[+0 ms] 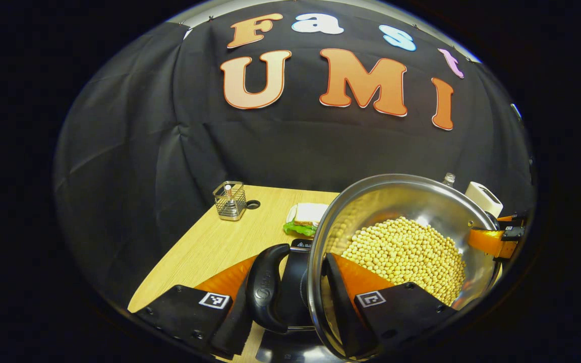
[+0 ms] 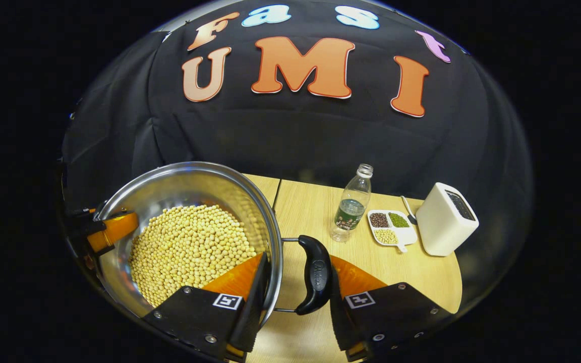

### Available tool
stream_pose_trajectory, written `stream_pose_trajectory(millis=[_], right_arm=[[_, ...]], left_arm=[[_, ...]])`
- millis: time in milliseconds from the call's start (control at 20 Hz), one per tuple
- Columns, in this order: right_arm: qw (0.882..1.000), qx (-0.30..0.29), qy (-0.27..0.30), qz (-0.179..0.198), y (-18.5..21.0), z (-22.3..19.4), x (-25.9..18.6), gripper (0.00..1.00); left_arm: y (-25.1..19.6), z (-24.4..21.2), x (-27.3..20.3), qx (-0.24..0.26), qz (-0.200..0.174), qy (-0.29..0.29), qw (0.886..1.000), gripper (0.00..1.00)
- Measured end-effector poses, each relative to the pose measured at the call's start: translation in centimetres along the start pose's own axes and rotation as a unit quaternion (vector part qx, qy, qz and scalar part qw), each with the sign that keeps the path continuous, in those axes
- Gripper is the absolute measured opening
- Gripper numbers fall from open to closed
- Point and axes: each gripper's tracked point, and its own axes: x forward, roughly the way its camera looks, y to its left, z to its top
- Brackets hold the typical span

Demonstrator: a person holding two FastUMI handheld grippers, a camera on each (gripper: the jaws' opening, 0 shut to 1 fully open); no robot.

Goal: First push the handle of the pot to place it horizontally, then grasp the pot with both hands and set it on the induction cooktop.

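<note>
Pot (image 1: 411, 237) of beans hangs above the table (image 2: 321, 212), 2 grippers (image 1: 290, 297) (image 2: 295, 297) each pinching handle and rim for balance.

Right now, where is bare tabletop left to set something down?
Free: the light wood stretch between the wire basket and the sandwich plate, and the strip between the pot and the water bottle. Crowded: bottle, divided bean dish and white box cluster together.

Wooden table (image 2: 315, 206) (black cloth wall (image 2: 290, 136)).
</note>
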Motion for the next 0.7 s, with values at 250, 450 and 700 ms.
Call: stream_pose_trajectory(millis=[250,450,700], right_arm=[[1.0,-0.008,0.006,0.007,0.6,-0.4,0.6,0.6],[1.0,-0.005,0.011,0.011,1.5,-0.8,1.5,0.6],[1.0,-0.004,0.023,0.013,1.9,-1.4,2.4,0.6]], left_arm=[[0.0,-0.2,-0.1,-0.009,0.01,0.009,1.0,0.77],[0.1,-0.1,-0.1,-0.01,0.015,0.013,1.0,0.74],[0.1,-0.1,-0.5,-0.014,0.018,0.026,0.999,0.74]])
